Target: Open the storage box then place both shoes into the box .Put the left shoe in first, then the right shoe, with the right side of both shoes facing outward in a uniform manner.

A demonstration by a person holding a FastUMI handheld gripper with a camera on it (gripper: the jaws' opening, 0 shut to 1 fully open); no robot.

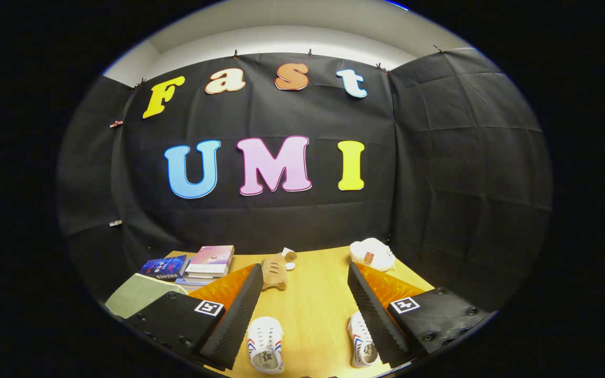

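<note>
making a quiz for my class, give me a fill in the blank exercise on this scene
1. The tongs are ____, holding nothing.
2. Two white shoes, one by each finger, lie on the ____ table.
3. Beyond the left finger sits a stack of ____.
4. The plush toy lies ____ the fingers, further along the table.

Missing words: open; wooden; books; beyond

Even, fairly bright light falls from overhead, leaving the bench (313,304) warm and almost free of shadows. Focus is sharp at the centre. Fisheye distortion bows the wall's folds and stretches the claw (305,310) fingers outward.
</note>
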